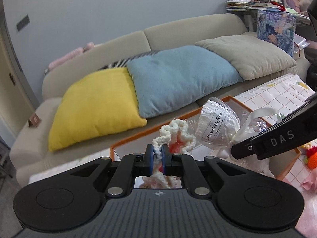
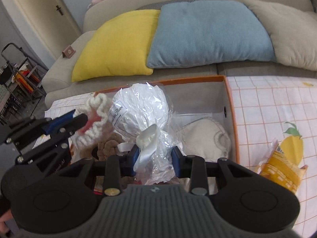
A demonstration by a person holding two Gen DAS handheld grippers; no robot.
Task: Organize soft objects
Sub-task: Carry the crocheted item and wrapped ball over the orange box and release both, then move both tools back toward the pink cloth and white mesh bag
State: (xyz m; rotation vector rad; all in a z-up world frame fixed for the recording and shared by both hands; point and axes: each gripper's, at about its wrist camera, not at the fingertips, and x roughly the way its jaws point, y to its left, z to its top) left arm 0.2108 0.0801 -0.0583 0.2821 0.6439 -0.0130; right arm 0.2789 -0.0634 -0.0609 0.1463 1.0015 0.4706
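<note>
My left gripper [image 1: 158, 152] is shut on a cream and pink crocheted piece [image 1: 178, 133], held over the near corner of the orange-rimmed box [image 1: 146, 131]. The right wrist view shows the same crocheted piece [image 2: 95, 119] in the left gripper [image 2: 76, 118] at the left. My right gripper [image 2: 155, 156] is shut on the knotted neck of a cellophane-wrapped white bundle [image 2: 141, 109] with a ribbon, above the box [image 2: 230, 107]. That wrapped bundle [image 1: 217, 124] hangs right of the crochet in the left wrist view. Inside the box lie a cream fabric item [image 2: 204, 136] and a brown plush item [image 2: 108, 144].
A beige sofa [image 1: 178, 29] stands behind the table with a yellow cushion [image 1: 95, 107], a blue cushion [image 1: 178, 79] and a beige cushion [image 1: 247, 55]. The checked tablecloth [image 2: 267, 107] carries a yellow snack bag [image 2: 281, 170]. An orange knitted toy [image 1: 311, 156] sits at the right edge.
</note>
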